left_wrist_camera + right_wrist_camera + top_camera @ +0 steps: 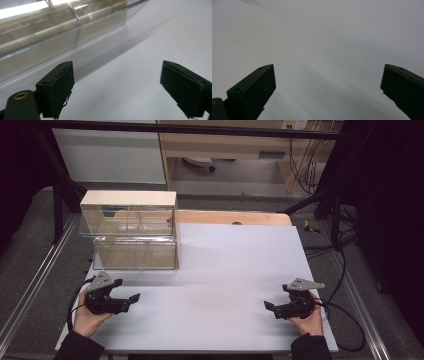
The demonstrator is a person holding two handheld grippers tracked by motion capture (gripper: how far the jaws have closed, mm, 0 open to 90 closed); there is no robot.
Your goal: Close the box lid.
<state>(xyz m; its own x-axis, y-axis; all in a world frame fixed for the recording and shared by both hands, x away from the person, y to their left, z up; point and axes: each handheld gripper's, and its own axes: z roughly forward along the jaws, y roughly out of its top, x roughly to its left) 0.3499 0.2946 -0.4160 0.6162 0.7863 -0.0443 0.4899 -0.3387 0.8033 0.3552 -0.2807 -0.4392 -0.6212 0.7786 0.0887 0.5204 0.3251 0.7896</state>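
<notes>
A white table top (215,285) is seen from the high view, with a person's two hands brought in from the near edge, each holding a two-jaw gripper. The left gripper (131,298) is held low over the near left part of the table, just in front of a clear plastic drawer cabinet (131,237), and its jaws are pointed toward the middle of the table. In the left gripper view the left gripper (117,90) is shown with its jaws spread wide, nothing being held between them, and only the bare white surface is seen in the gap; the lower front of the cabinet (62,37) is seen close by at the upper left, apart from the jaws. The cabinet is made of two stacked transparent tiers under a pale top panel, and it is placed at the far left of the table; a small red item (169,220) is visible inside the upper tier at its right end, too small to be identified. The right gripper (268,306) is held at the near right of the table, well apart from the cabinet, its jaws pointed inward. In the right gripper view the right gripper (328,92) is likewise shown with its jaws wide apart and nothing gripped, over plain white table.
</notes>
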